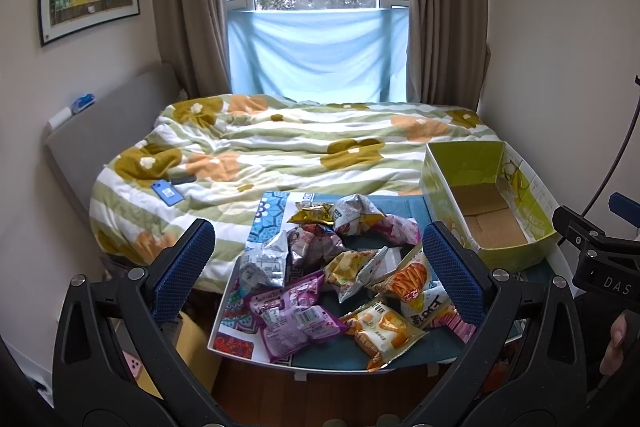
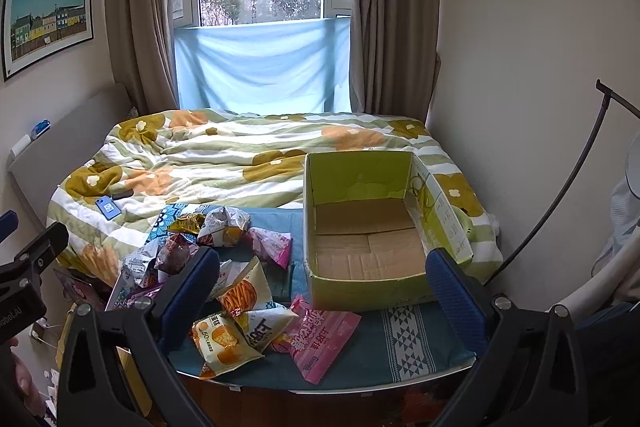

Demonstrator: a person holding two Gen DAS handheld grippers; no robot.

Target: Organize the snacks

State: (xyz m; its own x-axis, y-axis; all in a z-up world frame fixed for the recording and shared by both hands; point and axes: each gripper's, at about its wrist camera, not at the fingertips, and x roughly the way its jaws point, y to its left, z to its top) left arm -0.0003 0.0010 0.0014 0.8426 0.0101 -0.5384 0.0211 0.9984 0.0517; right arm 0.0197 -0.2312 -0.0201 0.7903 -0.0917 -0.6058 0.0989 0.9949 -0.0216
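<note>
A pile of several snack packets point(image 1: 340, 275) lies on a small table with a teal cloth point(image 1: 340, 357); the pile also shows in the right wrist view point(image 2: 224, 267). A purple packet point(image 1: 292, 315), an orange-and-white packet point(image 1: 380, 331) and a pink packet point(image 2: 320, 339) lie nearest. An open green cardboard box point(image 1: 486, 203) stands empty at the table's right; it also shows in the right wrist view point(image 2: 368, 231). My left gripper point(image 1: 318, 275) is open above the pile's near side. My right gripper point(image 2: 320, 283) is open in front of the box and holds nothing.
A bed with a flowered duvet point(image 1: 280, 147) lies behind the table, with a blue phone point(image 1: 168, 193) on it. A window with curtains point(image 1: 316, 7) is beyond. Walls close in on both sides. A curved black lamp arm point(image 2: 560, 195) stands at the right.
</note>
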